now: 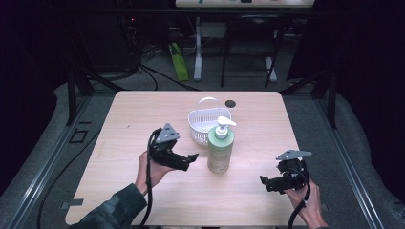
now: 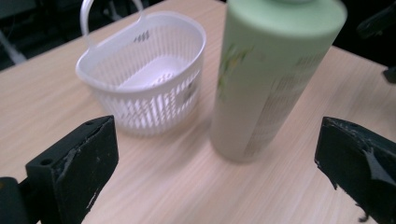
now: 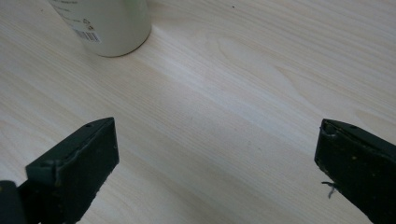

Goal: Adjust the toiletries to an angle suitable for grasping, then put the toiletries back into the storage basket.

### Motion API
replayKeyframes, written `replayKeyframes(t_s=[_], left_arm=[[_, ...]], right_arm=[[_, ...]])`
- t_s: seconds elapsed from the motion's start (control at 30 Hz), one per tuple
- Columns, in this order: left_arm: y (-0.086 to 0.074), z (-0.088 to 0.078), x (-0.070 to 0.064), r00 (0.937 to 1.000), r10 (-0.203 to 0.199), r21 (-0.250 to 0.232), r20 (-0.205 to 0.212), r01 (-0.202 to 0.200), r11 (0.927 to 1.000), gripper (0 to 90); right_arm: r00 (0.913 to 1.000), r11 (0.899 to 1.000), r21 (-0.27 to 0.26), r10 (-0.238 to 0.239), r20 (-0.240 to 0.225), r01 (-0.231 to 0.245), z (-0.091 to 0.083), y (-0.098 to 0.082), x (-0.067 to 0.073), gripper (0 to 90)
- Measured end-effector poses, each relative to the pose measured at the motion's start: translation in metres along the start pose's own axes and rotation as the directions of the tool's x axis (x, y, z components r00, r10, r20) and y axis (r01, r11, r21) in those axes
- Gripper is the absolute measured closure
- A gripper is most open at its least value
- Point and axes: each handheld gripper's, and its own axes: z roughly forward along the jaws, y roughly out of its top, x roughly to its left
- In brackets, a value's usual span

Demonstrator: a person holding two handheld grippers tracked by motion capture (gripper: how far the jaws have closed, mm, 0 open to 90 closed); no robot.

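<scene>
Two grippers spread wide, empty: left gripper [image 2: 215, 163] view shows basket [image 2: 144, 70] beside bottle [image 2: 271, 79]; right gripper [image 3: 217, 163] view, bottle base.

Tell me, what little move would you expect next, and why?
Probably the left gripper eases forward around the green pump bottle. Its jaws stand wide open, aimed at the bottle, which stands upright beside the white basket, untouched.
</scene>
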Motion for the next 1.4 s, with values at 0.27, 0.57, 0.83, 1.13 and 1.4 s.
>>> replayKeyframes(t_s=[0.27,0.57,0.83,1.13,1.4], left_arm=[[-0.032,-0.03,0.028,0.9968,-0.055,0.057,-0.059,0.058,0.9967,0.0],[-0.049,-0.039,0.047,0.9907,-0.091,0.112,-0.101,0.102,0.9885,0.0],[-0.054,-0.039,0.052,0.9879,-0.108,0.121,-0.111,0.121,0.9852,0.0],[-0.059,-0.04,0.056,0.9847,-0.129,0.13,-0.118,0.144,0.981,0.0],[-0.064,-0.04,0.061,0.9818,-0.143,0.132,-0.125,0.159,0.9783,0.0]], right_arm=[[1.0,1.0,-0.009,-0.003,-0.001,0.003,-0.002,0.001,0.003,0.0],[1.0,1.0,-0.006,-0.003,-0.007,0.002,-0.001,0.001,0.004,0.0],[0.9998,1.0,-0.014,-0.006,-0.02,0.006,-0.002,0.0,0.004,0.0],[0.9992,0.999,-0.04,-0.016,-0.037,0.014,-0.004,0.007,0.011,0.0],[0.9979,0.995,-0.101,-0.023,-0.061,0.017,-0.013,0.017,0.017,0.0]])
